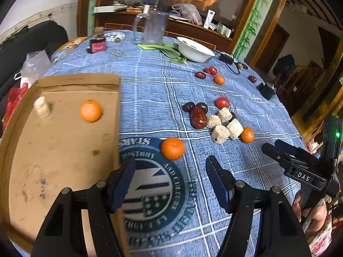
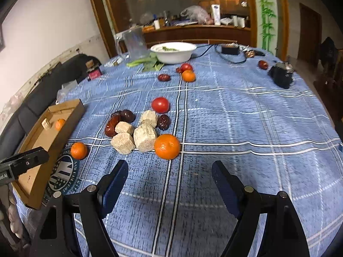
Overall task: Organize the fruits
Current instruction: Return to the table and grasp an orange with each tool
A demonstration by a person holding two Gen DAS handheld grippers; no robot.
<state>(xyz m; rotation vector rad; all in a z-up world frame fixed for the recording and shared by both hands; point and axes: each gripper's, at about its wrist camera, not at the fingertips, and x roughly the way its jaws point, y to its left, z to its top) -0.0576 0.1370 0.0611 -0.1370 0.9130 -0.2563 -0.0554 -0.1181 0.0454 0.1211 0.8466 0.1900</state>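
Observation:
My left gripper point(image 1: 170, 168) is open and empty above the blue cloth, just short of a tangerine point(image 1: 172, 148). To its left is a cardboard tray point(image 1: 53, 150) holding a tangerine point(image 1: 91, 110) and a beige block point(image 1: 42, 107). My right gripper point(image 2: 169, 171) is open and empty, just short of another tangerine point(image 2: 167, 146). Beyond it lie several beige blocks point(image 2: 144, 137), dark red dates point(image 2: 111, 126) and a red tomato point(image 2: 160, 104). The tray point(image 2: 49, 141) and the left tangerine point(image 2: 78, 150) show at the left of the right wrist view.
Farther back lie a tangerine point(image 2: 188, 75), a tomato point(image 2: 186, 67) and dates point(image 2: 164, 77). A white bowl point(image 2: 173, 52), greens point(image 2: 148, 63), a clear jug point(image 2: 134, 42), a black adapter with cable point(image 2: 230, 50) and a black object point(image 2: 280, 76) stand at the back and right.

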